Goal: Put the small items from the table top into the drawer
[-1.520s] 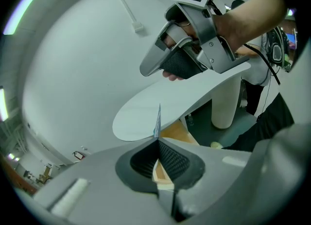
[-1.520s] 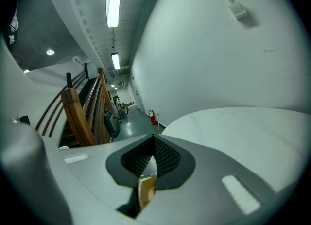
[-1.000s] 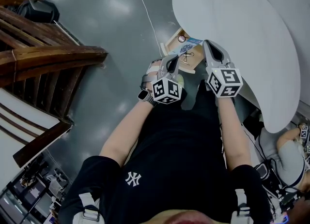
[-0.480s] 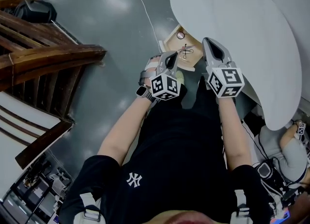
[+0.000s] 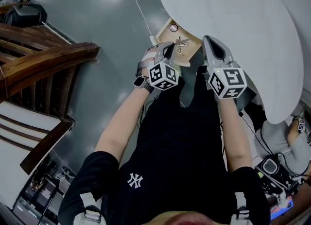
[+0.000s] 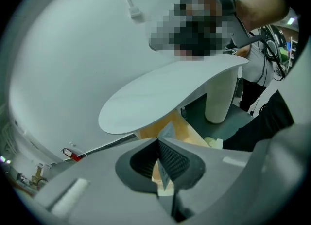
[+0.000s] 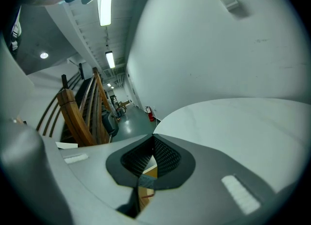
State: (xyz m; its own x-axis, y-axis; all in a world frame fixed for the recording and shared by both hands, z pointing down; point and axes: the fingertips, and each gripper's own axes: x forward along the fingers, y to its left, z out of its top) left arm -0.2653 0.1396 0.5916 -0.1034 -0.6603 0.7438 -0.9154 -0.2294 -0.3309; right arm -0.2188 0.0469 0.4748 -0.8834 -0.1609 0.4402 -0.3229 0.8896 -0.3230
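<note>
The white oval table top (image 5: 233, 20) fills the upper right of the head view. Under its near edge a wooden drawer (image 5: 167, 37) stands open. Inside it lie a small round item (image 5: 173, 27) and a dark scissors-like item (image 5: 182, 44). My left gripper (image 5: 170, 48) hangs shut just over the drawer's near side. In the left gripper view (image 6: 158, 141) its pads meet with nothing clearly between them, and the drawer's wood (image 6: 148, 130) shows beyond. My right gripper (image 5: 209, 42) is shut beside the drawer at the table's edge. Its tips (image 7: 154, 136) touch below the table top (image 7: 243, 127).
A wooden stair railing (image 5: 43, 59) stands at the left. A white cable (image 5: 138, 5) crosses the grey floor to a plug block (image 5: 153, 39) by the drawer. The table's white pedestal (image 6: 221, 97) is behind the drawer. Another person (image 5: 286, 141) and gear (image 5: 272, 165) are at the right.
Both grippers have moved up toward the drawer and stay shut. The pale packet seen in the drawer a second ago no longer shows in the head view.
</note>
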